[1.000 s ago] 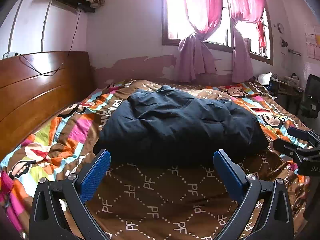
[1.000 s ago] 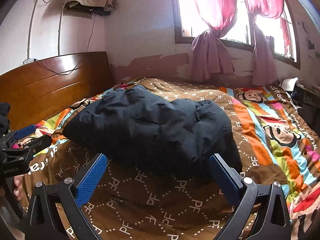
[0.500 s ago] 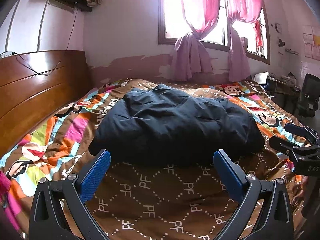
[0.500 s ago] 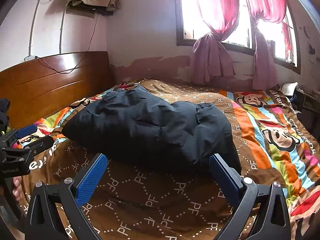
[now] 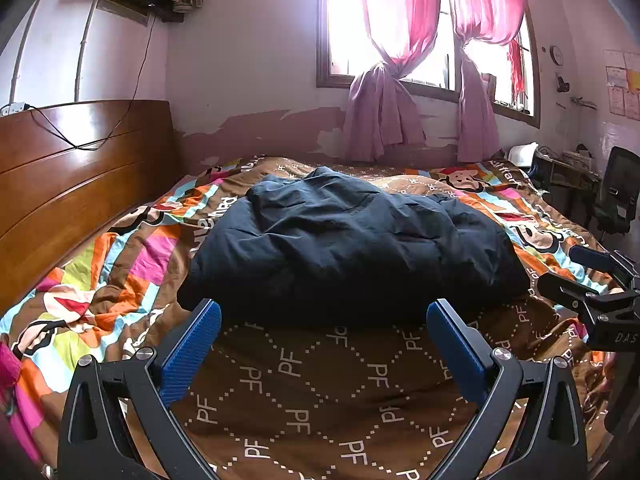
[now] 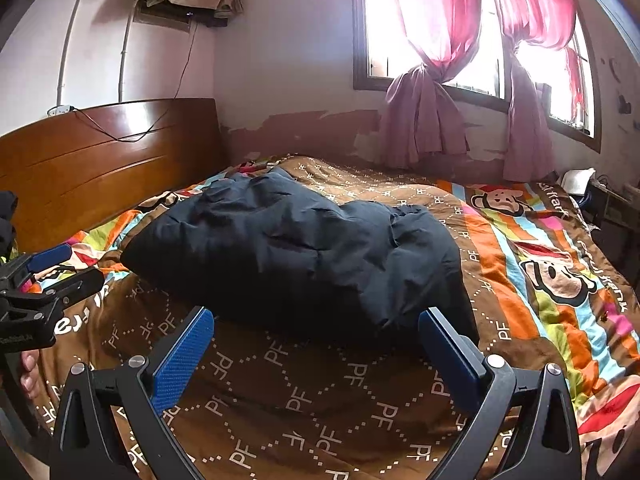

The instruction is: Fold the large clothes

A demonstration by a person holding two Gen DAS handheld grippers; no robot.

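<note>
A dark navy padded jacket lies in a bulky folded heap in the middle of the bed; it also shows in the right wrist view. My left gripper is open and empty, held above the brown bedspread just in front of the jacket's near edge. My right gripper is open and empty, also just short of the jacket's near edge. The right gripper shows at the right edge of the left wrist view. The left gripper shows at the left edge of the right wrist view.
The bed carries a colourful cartoon-monkey bedspread with a brown PF-patterned part. A wooden headboard stands on the left. A window with pink curtains is behind. A desk and dark chair stand at the right.
Both grippers have drawn back slightly and risen, so the jacket looks a little farther and lower. The jacket has not moved. Both grippers stay open.
</note>
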